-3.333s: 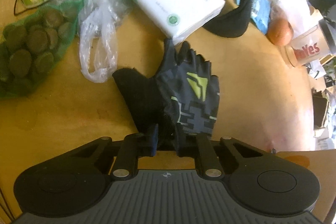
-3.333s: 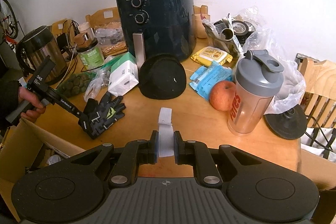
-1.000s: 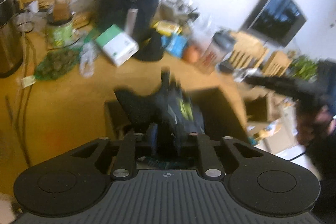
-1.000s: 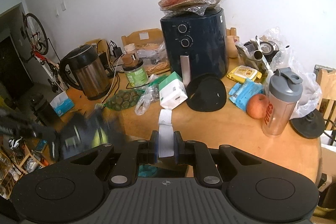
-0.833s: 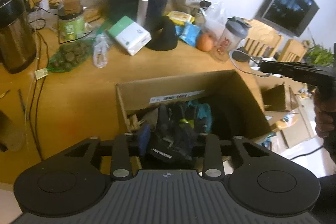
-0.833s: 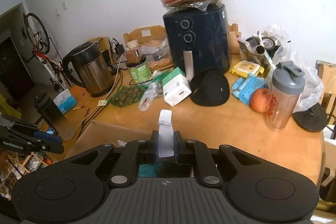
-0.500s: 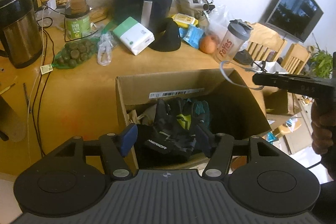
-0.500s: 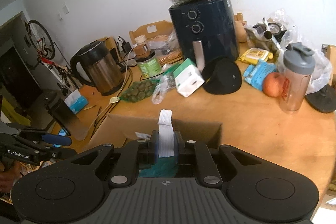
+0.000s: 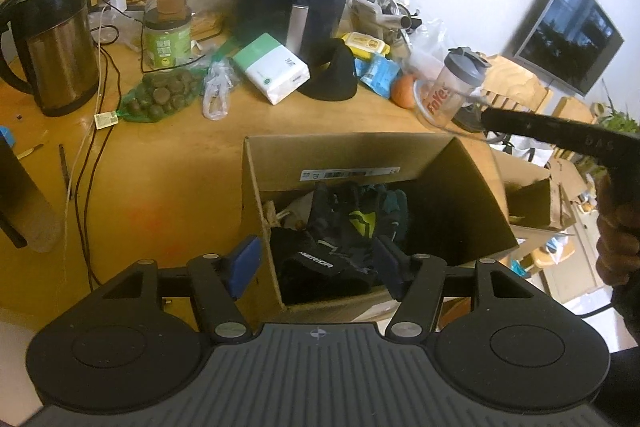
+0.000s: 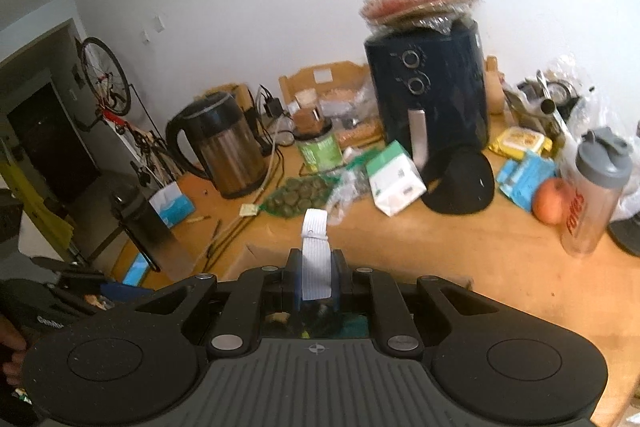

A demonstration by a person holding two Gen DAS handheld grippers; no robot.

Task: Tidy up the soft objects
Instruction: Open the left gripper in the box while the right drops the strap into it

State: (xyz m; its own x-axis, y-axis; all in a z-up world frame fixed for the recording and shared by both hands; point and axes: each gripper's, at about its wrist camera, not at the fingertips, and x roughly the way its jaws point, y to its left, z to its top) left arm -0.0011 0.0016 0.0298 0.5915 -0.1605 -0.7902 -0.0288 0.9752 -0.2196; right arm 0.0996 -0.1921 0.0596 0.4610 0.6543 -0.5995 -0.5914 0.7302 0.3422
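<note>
My left gripper [image 9: 318, 263] is black, with blue pads, silver screws, two round discs and a ribbed grey base. My right gripper [image 10: 316, 281] looks alike.

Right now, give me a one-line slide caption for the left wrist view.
Open left gripper above a cardboard box holding black cycling gloves, beside a cluttered wooden table.

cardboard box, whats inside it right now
In the cardboard box: black cycling gloves with a yellow-green mark, teal fabric behind them. Whatever lies beneath is covered.
</note>
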